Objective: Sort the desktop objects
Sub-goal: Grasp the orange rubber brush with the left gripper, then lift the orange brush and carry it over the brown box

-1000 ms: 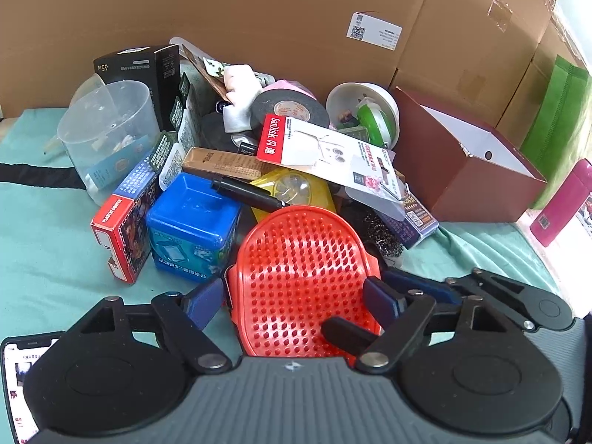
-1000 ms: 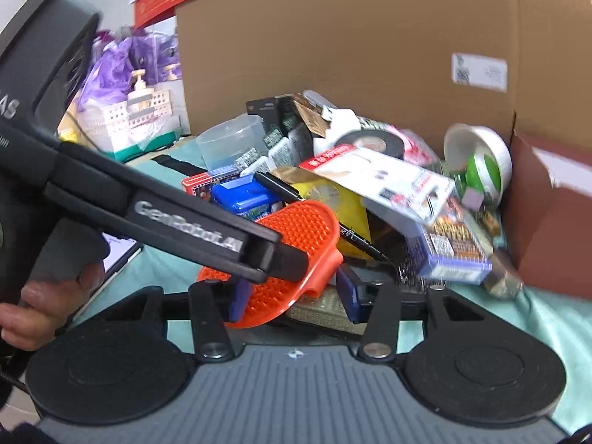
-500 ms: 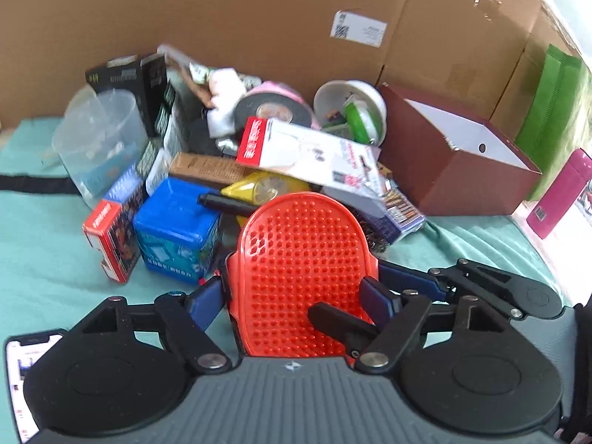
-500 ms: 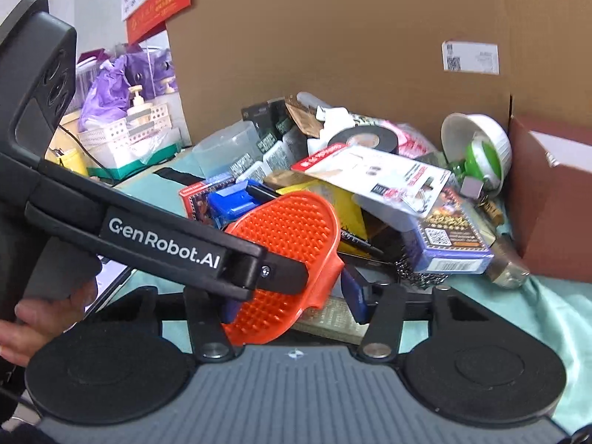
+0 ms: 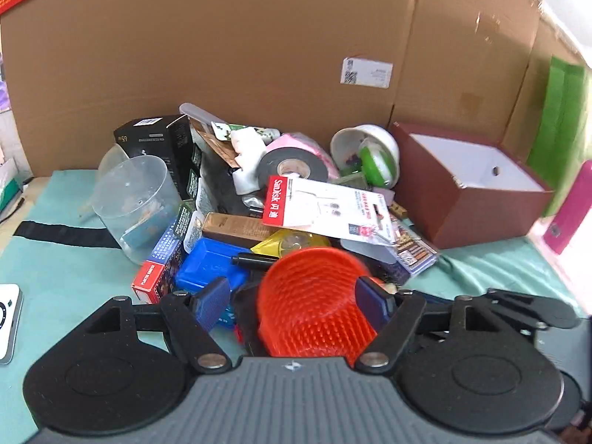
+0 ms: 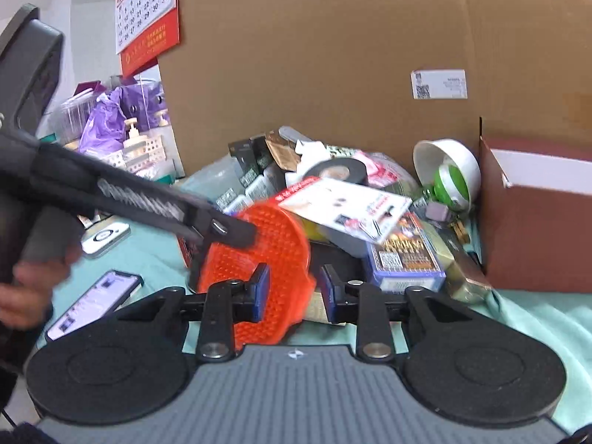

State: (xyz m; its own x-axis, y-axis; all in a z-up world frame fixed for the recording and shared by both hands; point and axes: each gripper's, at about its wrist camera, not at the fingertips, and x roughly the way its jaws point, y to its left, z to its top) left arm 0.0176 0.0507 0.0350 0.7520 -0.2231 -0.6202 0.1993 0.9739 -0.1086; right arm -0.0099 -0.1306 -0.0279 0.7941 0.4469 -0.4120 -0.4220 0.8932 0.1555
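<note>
The red bristle brush [image 5: 314, 296] is lifted off the desk [image 5: 55, 270] at the near edge of the clutter, just in front of the blue tin [image 5: 211, 270] and the SanDisk card [image 5: 325, 207]. It sits between the fingers of both grippers and looks curled into a cup shape.

The left gripper [image 5: 292, 301] stands released. Its jaws have just been closing with the brush between them, but only the right-hand pad meets the brush's edge. The left-hand pad is clearly apart from it.

The right gripper [image 6: 294, 290] comes at the same brush from the right. Its jaws have also just been closing around it. One pad lies over the bristled face and the other sits just beside the brush's right edge (the view is smeared by motion). I cannot tell whether both pads press.

The person's left hand [image 6: 29, 288] wraps the left gripper's handle at the near left, above a phone [image 6: 92, 303] lying on the teal cloth.

Behind the brush, the pile holds a clear cup [image 5: 133, 199] on the left, a black tape roll [image 5: 292, 164] in the middle and a tipped white bowl [image 5: 364, 148] farther right. An open brown box [image 5: 477, 214] stands at the far right, beside the pile. A cardboard wall [image 5: 222, 55] backs everything.
</note>
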